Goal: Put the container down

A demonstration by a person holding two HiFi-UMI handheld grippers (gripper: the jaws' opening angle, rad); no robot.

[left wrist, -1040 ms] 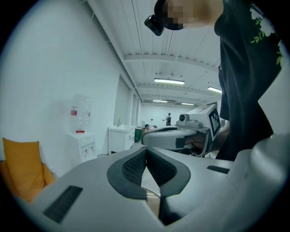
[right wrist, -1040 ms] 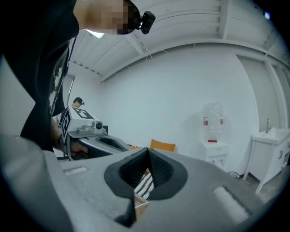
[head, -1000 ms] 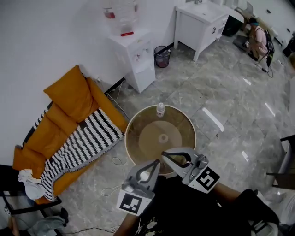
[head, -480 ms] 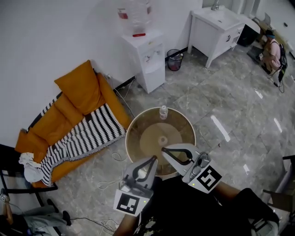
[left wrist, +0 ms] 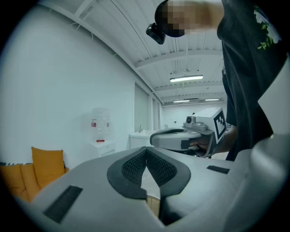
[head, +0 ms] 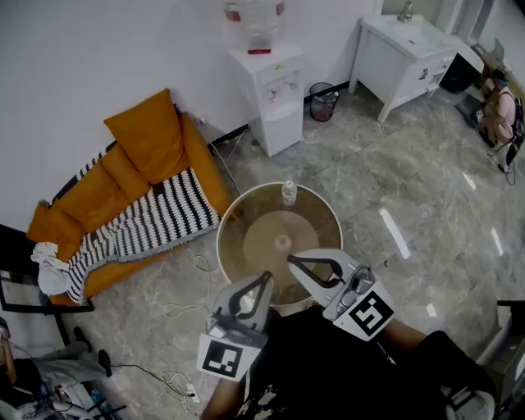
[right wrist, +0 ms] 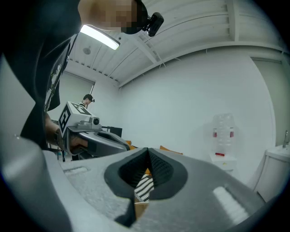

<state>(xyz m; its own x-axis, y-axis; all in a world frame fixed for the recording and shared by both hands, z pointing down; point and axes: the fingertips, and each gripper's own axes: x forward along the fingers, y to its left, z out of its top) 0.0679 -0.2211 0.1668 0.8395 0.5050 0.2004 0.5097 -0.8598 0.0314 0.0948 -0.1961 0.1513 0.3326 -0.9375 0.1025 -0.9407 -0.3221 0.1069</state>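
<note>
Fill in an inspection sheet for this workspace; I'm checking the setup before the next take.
Surface: round table, brown top.
Job's things: bottle upright at the table's far edge.
Clutter: nothing seen on the table.
Grippers: left gripper and right gripper both shut, empty, by the near rim.
Cables: loose white cables on the floor left of the table.
Surroundings: orange sofa with striped blanket, water dispenser, bin, white cabinet.

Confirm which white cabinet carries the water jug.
The narrow dispenser beside the orange sofa; the wider vanity at right has a faucet instead.
</note>
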